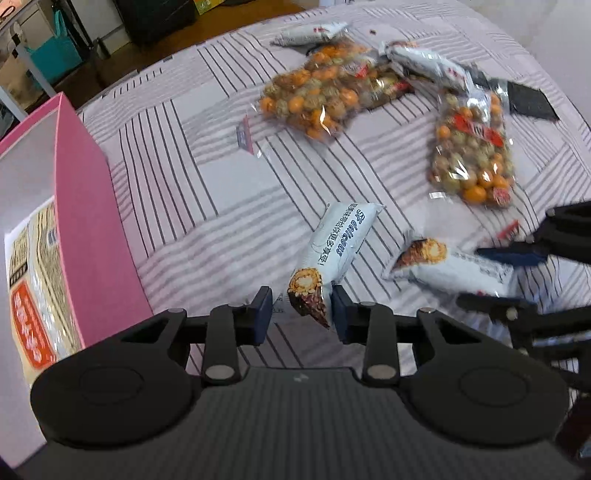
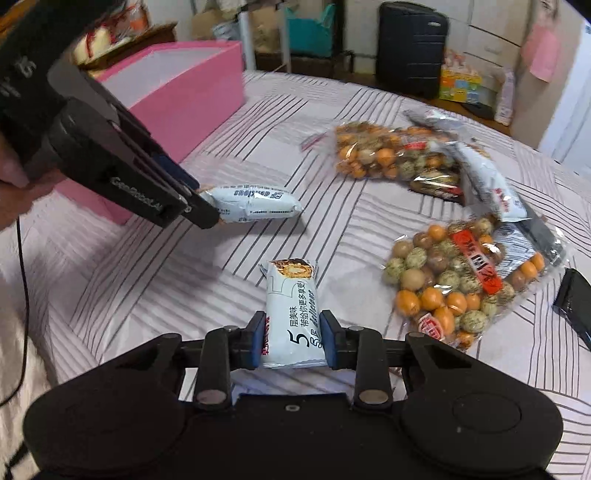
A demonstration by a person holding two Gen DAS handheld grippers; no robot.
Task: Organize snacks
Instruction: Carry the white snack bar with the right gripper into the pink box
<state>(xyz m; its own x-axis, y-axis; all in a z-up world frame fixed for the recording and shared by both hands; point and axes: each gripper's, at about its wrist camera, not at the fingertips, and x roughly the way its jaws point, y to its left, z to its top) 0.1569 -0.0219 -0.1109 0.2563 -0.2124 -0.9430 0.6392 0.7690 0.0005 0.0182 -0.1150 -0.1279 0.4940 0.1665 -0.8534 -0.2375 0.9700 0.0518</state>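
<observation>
My left gripper (image 1: 303, 314) is shut on the end of a pale blue wafer bar packet (image 1: 340, 240). In the right wrist view that gripper (image 2: 199, 206) holds the packet (image 2: 255, 206) lifted off the striped bedspread, near the pink box (image 2: 184, 96). My right gripper (image 2: 294, 339) is shut across a second pale blue bar packet (image 2: 291, 306), its pads pressing both long edges. From the left wrist view the right gripper (image 1: 517, 273) and its packet (image 1: 454, 269) sit at the right. The pink box (image 1: 85, 221) stands at the left, with a snack pack (image 1: 33, 295) inside.
Two clear bags of coated nuts (image 1: 317, 92) (image 1: 472, 155) lie further out on the bedspread (image 1: 184, 184), with more bar packets (image 1: 314, 33) (image 1: 424, 62) and a dark packet (image 1: 528, 99). A hand (image 2: 14, 173) holds the left gripper. Furniture and a suitcase (image 2: 410, 48) stand beyond the bed.
</observation>
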